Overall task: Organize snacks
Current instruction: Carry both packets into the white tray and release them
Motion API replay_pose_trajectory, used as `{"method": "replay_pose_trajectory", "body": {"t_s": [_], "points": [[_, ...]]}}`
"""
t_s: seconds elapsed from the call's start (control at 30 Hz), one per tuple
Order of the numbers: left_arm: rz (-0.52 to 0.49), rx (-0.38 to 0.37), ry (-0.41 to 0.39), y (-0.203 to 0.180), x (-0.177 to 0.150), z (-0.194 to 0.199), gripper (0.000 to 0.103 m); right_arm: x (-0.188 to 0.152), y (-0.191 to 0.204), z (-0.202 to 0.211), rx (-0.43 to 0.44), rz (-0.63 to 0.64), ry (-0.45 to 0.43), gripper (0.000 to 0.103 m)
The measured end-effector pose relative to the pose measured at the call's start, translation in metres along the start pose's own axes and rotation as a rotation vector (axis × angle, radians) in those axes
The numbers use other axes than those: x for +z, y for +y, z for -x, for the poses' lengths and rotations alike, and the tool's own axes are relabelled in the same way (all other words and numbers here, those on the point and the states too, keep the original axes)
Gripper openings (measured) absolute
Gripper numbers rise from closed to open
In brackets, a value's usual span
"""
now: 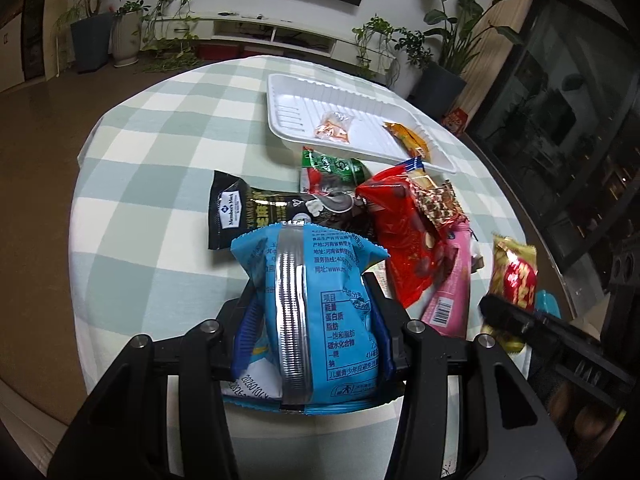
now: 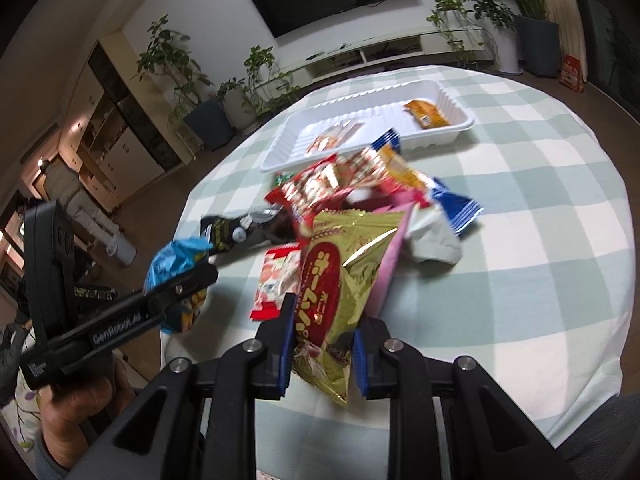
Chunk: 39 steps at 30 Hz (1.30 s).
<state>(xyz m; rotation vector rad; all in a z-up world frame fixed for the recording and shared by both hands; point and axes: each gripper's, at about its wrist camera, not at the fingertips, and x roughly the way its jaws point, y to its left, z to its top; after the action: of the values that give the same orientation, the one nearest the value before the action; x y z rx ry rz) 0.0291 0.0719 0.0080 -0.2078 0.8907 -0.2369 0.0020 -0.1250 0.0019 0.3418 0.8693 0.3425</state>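
Observation:
My left gripper is shut on a blue snack packet and holds it above the table's near edge; it also shows in the right wrist view. My right gripper is shut on a gold snack packet, which also shows in the left wrist view. A white tray at the far side holds an orange packet and a small clear packet. A pile of snacks lies in front of the tray: a black packet, a red packet, a green packet, a pink packet.
The round table has a green-and-white checked cloth. Potted plants and a TV unit stand beyond it. In the right wrist view the tray, a blue-and-white packet and a small red-white packet show.

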Motion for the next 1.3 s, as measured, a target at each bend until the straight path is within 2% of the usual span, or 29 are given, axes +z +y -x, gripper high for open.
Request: {"method": "replay_pose_trajectory", "body": {"t_s": [0.17, 0.3, 0.37, 0.5, 0.67, 0.77, 0.87, 0.93, 1.1, 1.3], "points": [[0.054, -0.055, 0.003, 0.008, 0.006, 0.005, 0.045, 0.017, -0.028, 0.017, -0.018, -0.070, -0.049, 0.026], [0.065, -0.024, 0.011, 0.017, 0.030, 0.006, 0.045, 0.044, -0.064, 0.037, -0.066, -0.142, -0.111, 0.026], [0.075, -0.006, -0.006, 0.021, 0.055, 0.009, 0.045, 0.066, -0.084, 0.048, -0.091, -0.183, -0.157, 0.026], [0.024, 0.034, -0.050, 0.012, 0.116, 0.008, 0.045, 0.125, -0.108, 0.055, -0.131, -0.208, -0.243, 0.026], [-0.044, 0.059, -0.044, -0.017, 0.192, -0.029, 0.045, 0.207, -0.092, 0.021, -0.090, -0.100, -0.278, 0.026], [-0.055, 0.075, 0.014, -0.027, 0.223, -0.071, 0.045, 0.239, -0.072, -0.026, -0.058, 0.003, -0.200, 0.026], [-0.068, 0.117, 0.091, -0.029, 0.237, -0.121, 0.045, 0.253, -0.058, -0.081, -0.033, 0.079, -0.091, 0.026], [-0.070, 0.147, 0.133, -0.024, 0.240, -0.154, 0.045, 0.249, -0.056, -0.106, -0.037, 0.109, -0.032, 0.026], [-0.098, 0.172, 0.205, -0.020, 0.229, -0.206, 0.045, 0.228, -0.072, -0.155, -0.049, 0.111, 0.095, 0.026], [-0.105, 0.171, 0.198, -0.023, 0.223, -0.226, 0.047, 0.216, -0.079, -0.179, -0.067, 0.139, 0.172, 0.027]]}}
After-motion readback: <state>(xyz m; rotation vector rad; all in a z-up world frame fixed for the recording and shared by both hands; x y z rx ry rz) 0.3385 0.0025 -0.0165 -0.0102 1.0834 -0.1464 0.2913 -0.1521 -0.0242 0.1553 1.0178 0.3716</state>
